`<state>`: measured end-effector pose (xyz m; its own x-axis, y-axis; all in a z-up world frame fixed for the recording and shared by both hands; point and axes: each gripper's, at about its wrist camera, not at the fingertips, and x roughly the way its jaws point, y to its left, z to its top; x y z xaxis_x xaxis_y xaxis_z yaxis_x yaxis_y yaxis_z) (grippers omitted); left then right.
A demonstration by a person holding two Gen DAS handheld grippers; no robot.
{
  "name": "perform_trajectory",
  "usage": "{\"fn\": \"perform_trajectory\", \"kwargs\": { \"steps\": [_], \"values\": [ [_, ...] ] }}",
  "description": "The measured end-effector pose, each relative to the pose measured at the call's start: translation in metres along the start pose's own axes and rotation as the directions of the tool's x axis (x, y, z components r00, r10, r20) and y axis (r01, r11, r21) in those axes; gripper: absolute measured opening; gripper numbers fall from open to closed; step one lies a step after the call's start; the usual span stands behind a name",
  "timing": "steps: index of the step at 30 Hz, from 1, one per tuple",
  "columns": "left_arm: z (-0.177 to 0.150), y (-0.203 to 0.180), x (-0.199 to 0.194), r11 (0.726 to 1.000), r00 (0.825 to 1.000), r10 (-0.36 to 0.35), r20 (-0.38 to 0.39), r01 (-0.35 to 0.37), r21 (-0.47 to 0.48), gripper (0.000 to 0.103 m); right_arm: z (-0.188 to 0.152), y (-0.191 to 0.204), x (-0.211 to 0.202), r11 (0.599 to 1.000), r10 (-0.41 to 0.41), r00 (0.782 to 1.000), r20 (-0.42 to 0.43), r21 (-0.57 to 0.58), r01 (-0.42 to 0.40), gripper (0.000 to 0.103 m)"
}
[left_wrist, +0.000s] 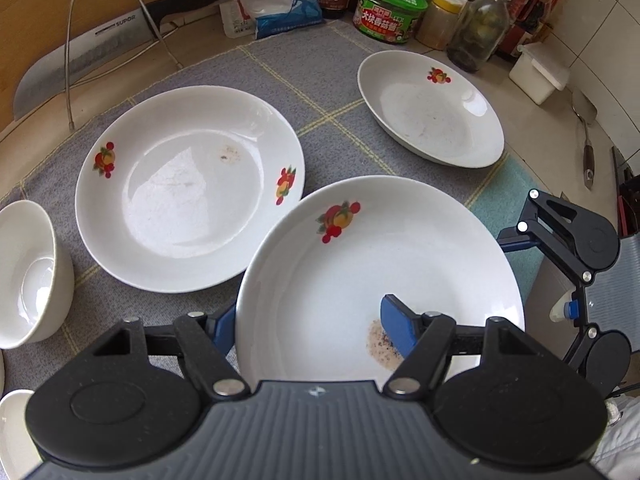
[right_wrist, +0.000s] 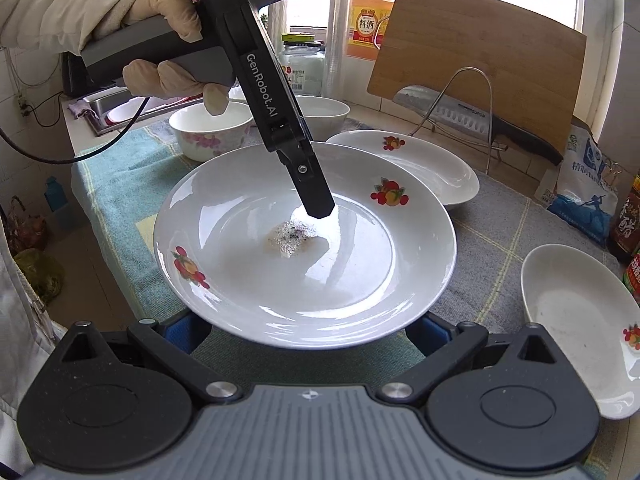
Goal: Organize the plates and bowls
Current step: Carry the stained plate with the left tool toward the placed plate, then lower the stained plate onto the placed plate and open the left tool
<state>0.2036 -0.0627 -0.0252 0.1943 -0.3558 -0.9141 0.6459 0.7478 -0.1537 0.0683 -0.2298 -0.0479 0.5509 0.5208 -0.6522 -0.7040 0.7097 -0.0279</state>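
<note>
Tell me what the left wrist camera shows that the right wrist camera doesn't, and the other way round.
Only the left wrist view shows the green-lidded jar, the metal spatula at the right edge, and the right tool at the plate's far rim. Only the right wrist view shows the gloved hand holding the left tool, the flowered bowl and the yellow bottle. Both show the speckled plate held between the tools, the cleaver in its wire rack, the cutting board and two more fruit-printed plates.
</note>
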Motion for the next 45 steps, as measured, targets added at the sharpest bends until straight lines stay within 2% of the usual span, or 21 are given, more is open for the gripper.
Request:
{"fn": "perform_trajectory", "kwargs": {
  "steps": [12,23,32,45],
  "values": [
    [0.066,-0.034,0.028,0.994,0.999,-0.044,0.019,0.042,0.099,0.071,-0.013,-0.047,-0.025,0.993,-0.109,0.994,0.000,0.048,0.109,0.103],
    [0.121,-0.072,0.057,0.978,0.996,-0.083,0.019,0.078,0.192,0.071,-0.031,-0.091,-0.048,0.976,-0.193,0.981,-0.010,0.102,0.193,0.103],
    [0.148,-0.087,0.084,0.967,0.995,-0.100,0.001,0.097,0.235,0.071,-0.043,-0.114,-0.054,0.963,-0.226,0.974,-0.027,0.144,0.228,0.103],
    [0.170,-0.096,0.110,0.959,0.993,-0.120,-0.020,0.121,0.255,0.071,-0.052,-0.136,-0.056,0.946,-0.234,0.971,-0.054,0.215,0.240,0.103]
  ]
}}
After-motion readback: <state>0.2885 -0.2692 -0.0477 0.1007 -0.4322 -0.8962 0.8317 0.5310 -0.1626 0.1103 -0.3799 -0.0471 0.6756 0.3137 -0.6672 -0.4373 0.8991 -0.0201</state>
